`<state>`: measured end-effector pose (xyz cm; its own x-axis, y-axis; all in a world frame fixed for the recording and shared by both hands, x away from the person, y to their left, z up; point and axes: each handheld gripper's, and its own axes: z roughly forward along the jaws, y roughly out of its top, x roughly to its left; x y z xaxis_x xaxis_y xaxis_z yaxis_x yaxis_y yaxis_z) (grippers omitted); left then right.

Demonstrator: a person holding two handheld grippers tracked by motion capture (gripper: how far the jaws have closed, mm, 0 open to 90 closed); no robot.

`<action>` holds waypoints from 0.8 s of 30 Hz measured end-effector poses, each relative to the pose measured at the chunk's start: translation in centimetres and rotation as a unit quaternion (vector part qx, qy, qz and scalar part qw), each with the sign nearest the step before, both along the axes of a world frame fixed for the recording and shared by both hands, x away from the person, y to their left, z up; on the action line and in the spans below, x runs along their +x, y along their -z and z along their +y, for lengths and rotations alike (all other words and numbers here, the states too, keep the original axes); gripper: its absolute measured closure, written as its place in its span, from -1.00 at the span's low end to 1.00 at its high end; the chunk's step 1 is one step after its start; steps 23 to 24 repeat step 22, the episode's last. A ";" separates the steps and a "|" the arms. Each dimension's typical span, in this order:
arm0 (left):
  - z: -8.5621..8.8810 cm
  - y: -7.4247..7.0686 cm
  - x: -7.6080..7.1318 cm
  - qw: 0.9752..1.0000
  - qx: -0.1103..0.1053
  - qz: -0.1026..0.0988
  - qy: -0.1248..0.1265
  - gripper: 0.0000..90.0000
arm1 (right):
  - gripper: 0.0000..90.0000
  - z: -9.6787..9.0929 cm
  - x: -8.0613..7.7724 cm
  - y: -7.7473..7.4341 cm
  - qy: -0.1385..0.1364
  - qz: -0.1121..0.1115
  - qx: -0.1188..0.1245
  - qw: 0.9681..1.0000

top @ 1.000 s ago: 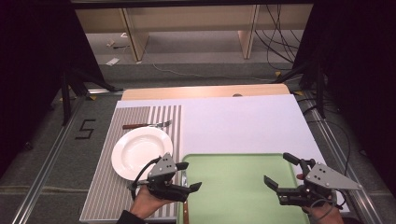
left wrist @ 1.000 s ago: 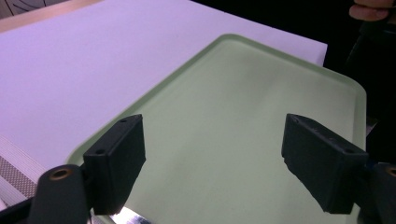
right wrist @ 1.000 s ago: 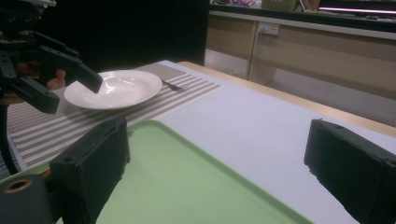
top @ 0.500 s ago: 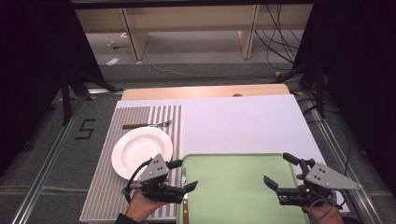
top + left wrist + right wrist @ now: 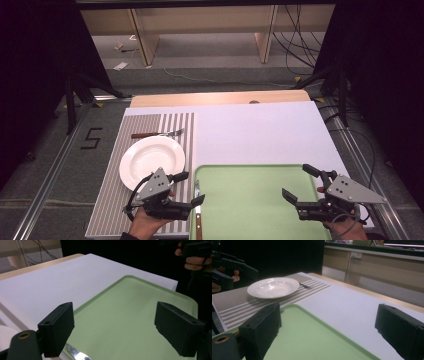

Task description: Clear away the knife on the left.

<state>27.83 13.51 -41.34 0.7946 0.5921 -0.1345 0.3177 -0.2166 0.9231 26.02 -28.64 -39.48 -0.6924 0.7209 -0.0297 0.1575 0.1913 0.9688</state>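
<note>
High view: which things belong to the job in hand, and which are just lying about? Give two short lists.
Job in hand:
knife, beside the tray's left edge
green tray
left gripper, open by the knife
right gripper, open over the tray

Lying about:
white plate
fork
striped mat

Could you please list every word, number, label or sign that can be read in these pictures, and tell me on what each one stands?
"5": a single dark numeral marked on the grey carpet floor, left of the table.
White scraps of paper on the floor farther back: too small to read.
No other text is legible, neither on the round white plate nor on the pale green plastic tray.
</note>
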 end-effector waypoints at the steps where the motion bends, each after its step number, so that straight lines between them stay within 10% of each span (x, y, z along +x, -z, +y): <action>1: 0.0 0.1 0.0 1.000 0.003 0.002 -0.005 -0.64 | -0.83 0.0 0.0 0.0 0.000 0.000 0.000 1.000; 24: -0.5 0.4 -0.1 1.000 0.003 0.005 -0.002 -0.64 | -0.83 0.0 0.0 0.0 -0.001 0.000 -0.001 1.000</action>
